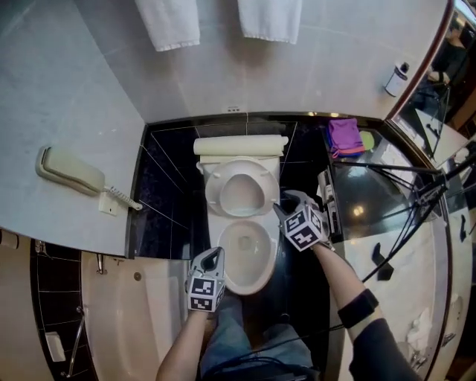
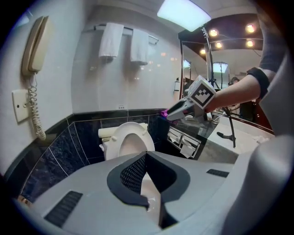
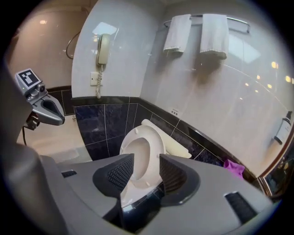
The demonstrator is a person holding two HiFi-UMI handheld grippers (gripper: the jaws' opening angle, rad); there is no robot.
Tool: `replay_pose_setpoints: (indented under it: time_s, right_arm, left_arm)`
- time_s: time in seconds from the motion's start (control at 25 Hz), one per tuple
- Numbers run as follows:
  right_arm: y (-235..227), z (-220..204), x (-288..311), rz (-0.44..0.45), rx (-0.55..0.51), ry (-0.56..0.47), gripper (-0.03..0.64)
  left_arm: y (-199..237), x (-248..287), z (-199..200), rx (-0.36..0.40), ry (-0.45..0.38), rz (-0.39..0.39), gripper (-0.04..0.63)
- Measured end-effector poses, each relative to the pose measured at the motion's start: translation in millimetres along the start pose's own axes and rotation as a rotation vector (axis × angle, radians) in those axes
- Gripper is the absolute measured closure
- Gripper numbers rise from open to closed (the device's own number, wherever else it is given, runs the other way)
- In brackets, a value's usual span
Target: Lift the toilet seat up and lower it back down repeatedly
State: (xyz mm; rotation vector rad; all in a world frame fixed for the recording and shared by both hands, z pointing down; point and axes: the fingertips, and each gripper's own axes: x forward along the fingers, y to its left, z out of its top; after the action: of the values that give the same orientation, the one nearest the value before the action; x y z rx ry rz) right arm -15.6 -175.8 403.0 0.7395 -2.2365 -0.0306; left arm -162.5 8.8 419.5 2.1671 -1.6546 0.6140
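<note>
The white toilet seat (image 1: pixel 242 187) stands raised against the cistern, above the open bowl (image 1: pixel 245 251). In the left gripper view the seat (image 2: pixel 126 140) is upright, well beyond my left gripper (image 2: pixel 146 158). That gripper (image 1: pixel 216 253) hovers over the bowl's front left rim, its tips together and nothing held. My right gripper (image 1: pixel 283 203) is at the raised seat's right edge. In its own view the jaws (image 3: pixel 146 167) stand apart with the seat (image 3: pixel 140 147) showing in the gap. The pads do not visibly press on it.
A wall phone (image 1: pixel 71 173) hangs at the left and two towels (image 1: pixel 171 22) hang above the toilet. A toilet-roll holder (image 1: pixel 327 201), a purple cloth (image 1: pixel 344 136) and a counter with stands and cables (image 1: pixel 405 223) lie to the right. A bathtub (image 1: pixel 141 312) is at the lower left.
</note>
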Motion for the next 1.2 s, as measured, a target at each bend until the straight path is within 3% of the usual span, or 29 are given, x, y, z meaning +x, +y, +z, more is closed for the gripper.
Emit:
replay_pose_setpoints:
  time_s: [0.04,0.4,0.52,0.72,0.88,1.2]
  right_arm:
    - [-5,3,17,0.000,-0.032,0.007,0.405]
    - [-45,27,146,-0.027,-0.234,0.029,0.403]
    - [-46,29,176,-0.027,-0.295,0.033,0.440]
    - [-57,28,208,-0.039,-0.325,0.053,0.446]
    - [-61,25,218,-0.056,-0.348,0.059,0.525]
    - [-56,26,216,-0.048,-0.332,0.054,0.534]
  left_arm:
    - [5,9,-1,-0.002,0.001,0.001,0.598]
    - [27,80,-22,-0.057,0.017,-0.034,0.598]
    - [32,96,-31,-0.060,0.017,-0.039,0.598]
    - [40,114,-39,-0.071,0.012,-0.047,0.598]
    - [45,119,-42,-0.083,0.013,-0.047,0.598]
    - [48,125,-53,-0.090,0.035,-0.043,0.598]
